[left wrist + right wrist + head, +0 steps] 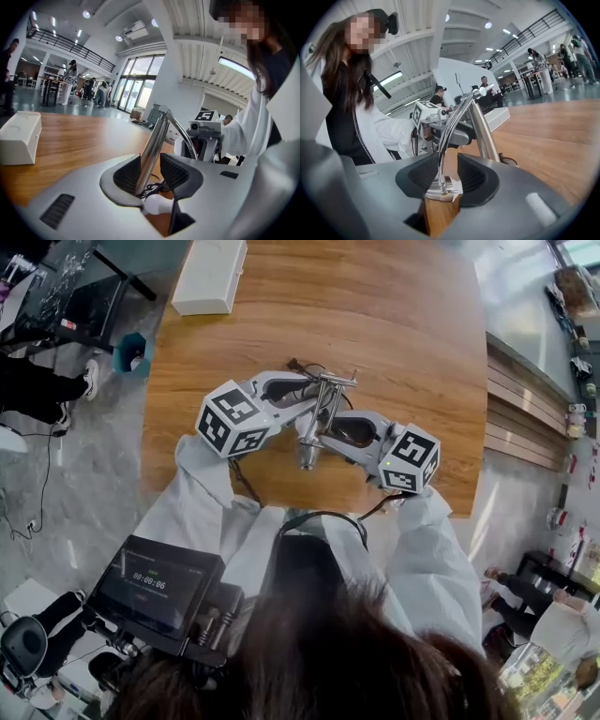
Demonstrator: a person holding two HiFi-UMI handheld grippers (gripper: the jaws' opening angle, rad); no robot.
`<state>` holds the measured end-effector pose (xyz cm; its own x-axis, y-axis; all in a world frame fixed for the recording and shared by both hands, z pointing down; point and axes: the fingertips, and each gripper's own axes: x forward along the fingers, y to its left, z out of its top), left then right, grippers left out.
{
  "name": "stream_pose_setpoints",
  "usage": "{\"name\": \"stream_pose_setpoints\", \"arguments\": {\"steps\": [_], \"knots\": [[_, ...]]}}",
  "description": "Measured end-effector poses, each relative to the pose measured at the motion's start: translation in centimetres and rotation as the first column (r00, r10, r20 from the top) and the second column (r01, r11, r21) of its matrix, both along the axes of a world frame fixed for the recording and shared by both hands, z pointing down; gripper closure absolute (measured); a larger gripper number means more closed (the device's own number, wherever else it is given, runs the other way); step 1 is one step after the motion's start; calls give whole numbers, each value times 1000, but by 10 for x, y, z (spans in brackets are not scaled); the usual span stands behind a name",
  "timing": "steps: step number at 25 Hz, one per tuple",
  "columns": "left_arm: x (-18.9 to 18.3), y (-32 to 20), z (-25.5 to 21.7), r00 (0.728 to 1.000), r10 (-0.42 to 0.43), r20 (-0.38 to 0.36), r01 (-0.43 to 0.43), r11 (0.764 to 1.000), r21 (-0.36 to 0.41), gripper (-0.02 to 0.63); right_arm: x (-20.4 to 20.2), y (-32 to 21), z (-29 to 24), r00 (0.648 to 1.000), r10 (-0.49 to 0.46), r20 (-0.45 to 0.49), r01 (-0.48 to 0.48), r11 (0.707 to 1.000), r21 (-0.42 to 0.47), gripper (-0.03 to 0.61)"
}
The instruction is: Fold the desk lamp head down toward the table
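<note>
A chrome desk lamp (322, 409) stands on the wooden table (394, 324), folded at its top joint (337, 381). My left gripper (298, 390) comes in from the left, and in the left gripper view (151, 171) its pads press on the lamp's upright post (153, 140). A black cable (152, 187) and a white part lie below. My right gripper (330, 432) faces it from the right. In the right gripper view (447, 176) the thin curved arm (449, 126) passes between the jaws with room on both sides. The metal lamp head (440, 190) hangs low, near the tabletop.
A white box (208, 276) lies at the table's far left, also in the left gripper view (18, 137). The table's near edge (281, 502) runs just in front of the grippers. A recorder with a screen (155, 582) hangs at my chest. People stand in the background.
</note>
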<state>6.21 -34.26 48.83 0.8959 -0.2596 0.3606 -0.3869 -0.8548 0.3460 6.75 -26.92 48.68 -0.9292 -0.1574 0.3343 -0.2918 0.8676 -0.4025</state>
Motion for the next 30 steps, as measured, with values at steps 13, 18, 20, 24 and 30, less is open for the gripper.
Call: {"name": "stream_pose_setpoints", "arguments": {"steps": [13,18,20,24,30], "knots": [[-52,23,-80,853,-520,-30,521,848,96,486,38,5,-71,881,466,89,-473,876,95,472],[-28,36,-120,867,-493,-65,496,849,180,515,35,-3,-110,813,572,109,-580,781,231,559],[-25,37,-131,857,-508,-91,515,833,200,548,34,-6,-125,784,607,127,-615,733,292,577],[-22,41,-142,840,-531,-108,541,811,224,611,33,-4,-142,760,633,148,-639,687,346,577],[-14,46,-143,849,-524,-73,522,809,271,612,37,-2,-150,745,650,154,-655,666,357,577]]}}
